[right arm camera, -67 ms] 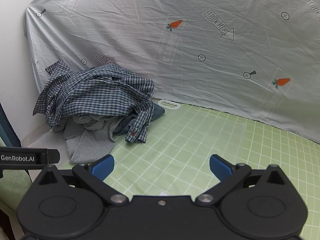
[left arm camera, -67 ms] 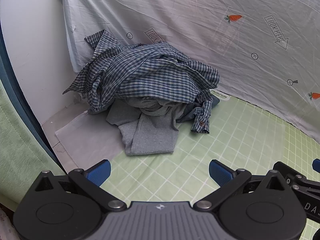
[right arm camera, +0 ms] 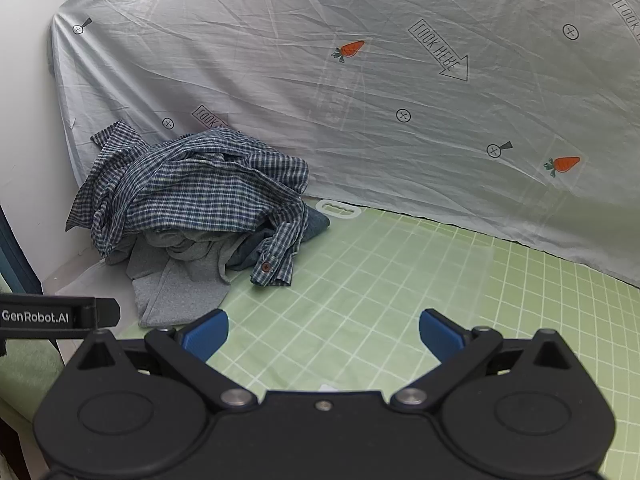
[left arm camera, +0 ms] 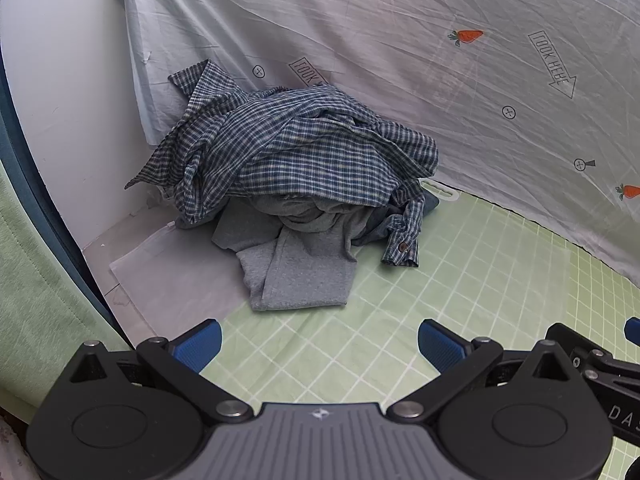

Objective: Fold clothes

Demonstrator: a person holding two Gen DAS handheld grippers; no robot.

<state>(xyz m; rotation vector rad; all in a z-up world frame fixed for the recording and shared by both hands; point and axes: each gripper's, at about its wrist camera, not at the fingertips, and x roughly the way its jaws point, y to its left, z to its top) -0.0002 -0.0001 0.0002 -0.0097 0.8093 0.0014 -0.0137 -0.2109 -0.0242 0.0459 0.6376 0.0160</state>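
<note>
Plaid shirt [left arm camera: 296, 156] lies heaped on grey clothes [left arm camera: 304, 272] at the mat's [left arm camera: 460, 280] far left corner. Left tool [left arm camera: 320, 344] and right tool [right arm camera: 324, 334] gape wide, empty — a blind pinch could snag both layers, dragging the whole pile.

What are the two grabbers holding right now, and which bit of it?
Nothing. The left gripper and right gripper are both open and empty, short of the plaid shirt piled on the grey garment.
</note>
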